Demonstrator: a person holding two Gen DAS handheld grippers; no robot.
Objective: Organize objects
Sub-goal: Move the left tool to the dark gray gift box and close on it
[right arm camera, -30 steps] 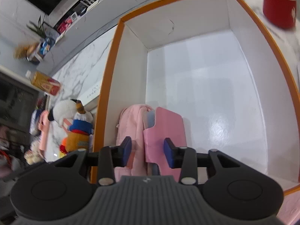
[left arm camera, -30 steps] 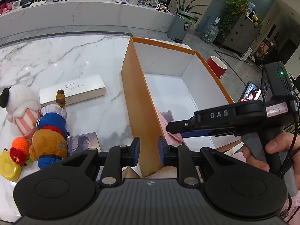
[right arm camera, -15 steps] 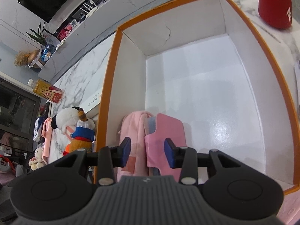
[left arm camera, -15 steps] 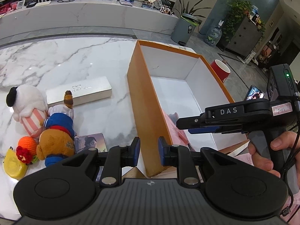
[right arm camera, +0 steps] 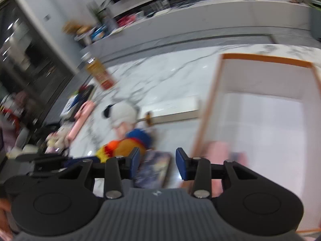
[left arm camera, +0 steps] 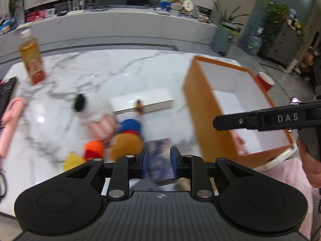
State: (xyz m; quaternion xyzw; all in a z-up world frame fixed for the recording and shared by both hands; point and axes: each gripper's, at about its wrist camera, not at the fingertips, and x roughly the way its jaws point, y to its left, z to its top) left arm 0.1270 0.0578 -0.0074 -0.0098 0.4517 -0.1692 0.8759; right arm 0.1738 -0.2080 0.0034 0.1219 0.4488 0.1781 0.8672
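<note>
The box [left arm camera: 202,108] on the marble table [left arm camera: 112,68] holds only pink items [right arm camera: 217,150] at its near end. Outside wait a white case [left arm camera: 140,102], a bottle [left arm camera: 32,60], 1 plush pile [left arm camera: 112,128] and a card [left arm camera: 160,160]: mostly undone, I judge. Both grippers tilt down above the card. The left gripper [left arm camera: 159,163] is parting its jaws, empty; the right gripper [right arm camera: 157,164] stands half open, empty.

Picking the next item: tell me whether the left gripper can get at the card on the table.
Probably yes. The card lies flat just beyond the left gripper, whose jaws are opening with nothing between them; the plush toys sit beside it, not over it.
</note>
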